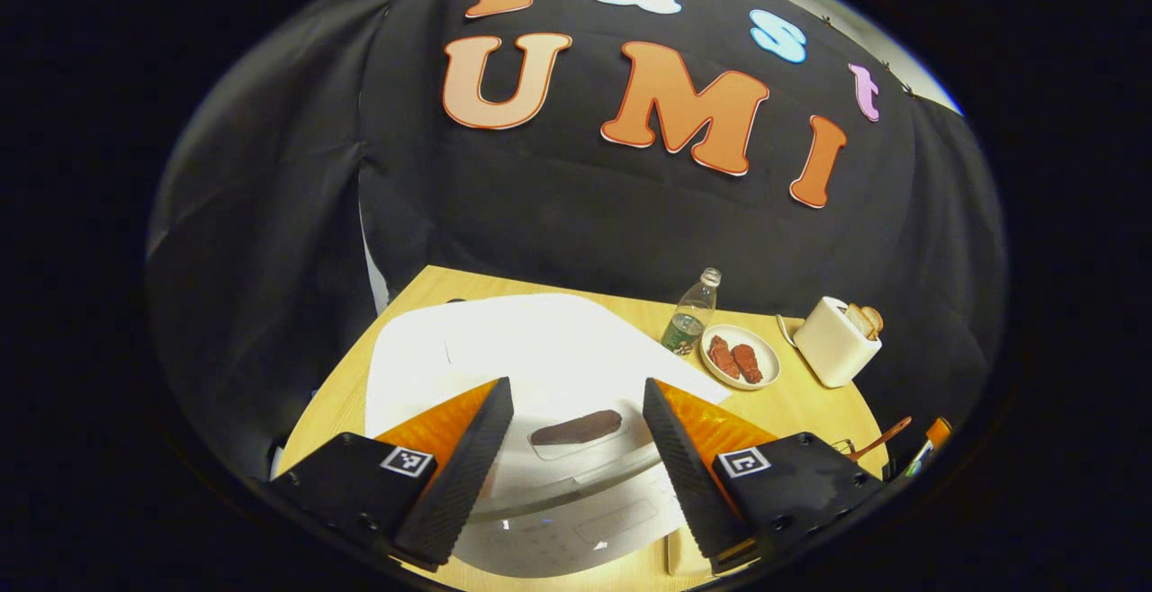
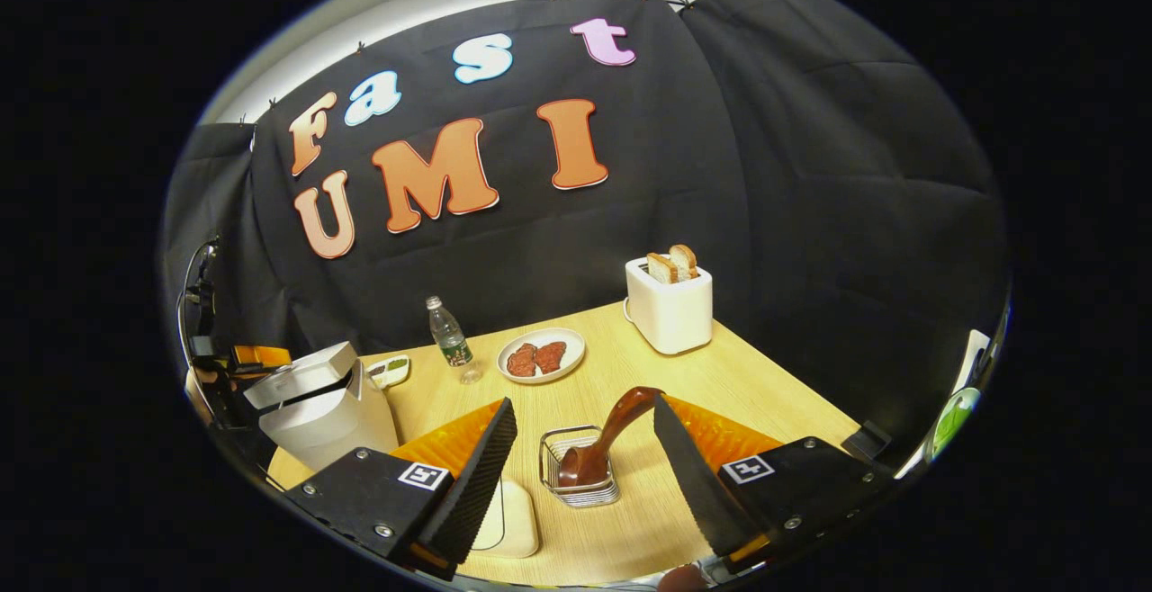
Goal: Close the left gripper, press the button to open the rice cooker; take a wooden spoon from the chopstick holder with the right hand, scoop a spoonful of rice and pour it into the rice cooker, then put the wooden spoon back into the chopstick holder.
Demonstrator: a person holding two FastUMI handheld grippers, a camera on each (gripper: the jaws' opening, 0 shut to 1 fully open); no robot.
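Sitting between right gripper [image 2: 576, 457]: wooden spoon [image 2: 605, 435].

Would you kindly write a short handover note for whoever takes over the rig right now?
Left tongs: open, empty, held over the lid of the white rice cooker.
Right tongs: open, empty, facing the wooden spoon.
Things: the spoon stands bowl-down in the wire chopstick holder on the table.
Done: nothing certain. The lid looks slightly ajar in the right gripper view, but I cannot tell if it is released.
Left: close the left tongs and press the button if needed, take the spoon, scoop rice, pour it in, return the spoon.
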